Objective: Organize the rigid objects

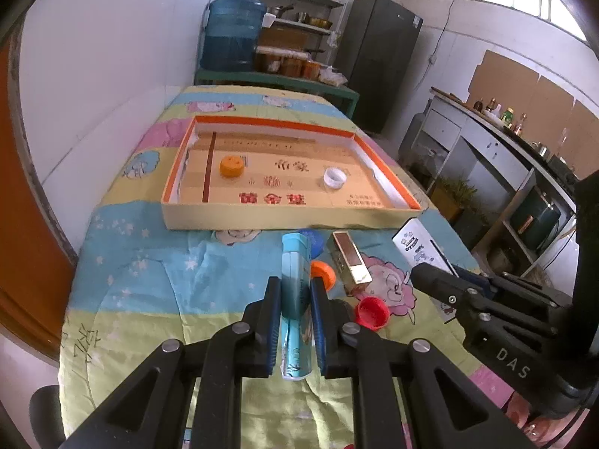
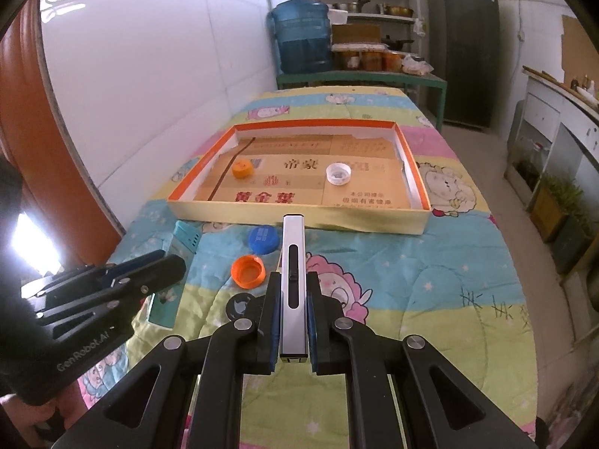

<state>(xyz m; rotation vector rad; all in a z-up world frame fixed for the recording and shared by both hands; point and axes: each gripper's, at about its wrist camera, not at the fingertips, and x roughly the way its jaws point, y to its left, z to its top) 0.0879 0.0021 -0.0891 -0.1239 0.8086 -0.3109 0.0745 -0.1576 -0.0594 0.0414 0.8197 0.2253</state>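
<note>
The left gripper (image 1: 295, 292) pinches a teal flat box (image 1: 295, 280) between its blue pads, the box running lengthwise along the fingers and poking out ahead of their tips. Just right of those fingers lie an orange cap (image 1: 322, 272) and a red cap (image 1: 372, 312); a gold rectangular case (image 1: 352, 262) lies a little further ahead and right, and a blue cap (image 1: 314, 241) shows behind the box's far end. The right gripper (image 2: 294, 292) is clamped on a slim silver-white case (image 2: 294, 262) that likewise juts forward past its fingertips. In the right wrist view the orange cap (image 2: 248, 271) sits open side up just left of those fingers, with the blue cap (image 2: 264, 239) ahead and left of them.

Straight ahead of both grippers, across a strip of cartoon-print bedsheet (image 1: 149, 262), stands the shallow orange-rimmed cardboard tray (image 1: 284, 211). An orange lid (image 1: 232, 166) rests on its floor toward the left, and a white cap (image 1: 335, 177) toward the right.

Both hands seem to be at the grasp-complete stage, each with a piece ready to carry. The next move probably calls for lifting clear of the loose caps, travelling forward over the tray's near wall, and lowering each piece onto bare floor between or beside the two caps before letting go. The gold case and the three loose caps remain outside the tray.
</note>
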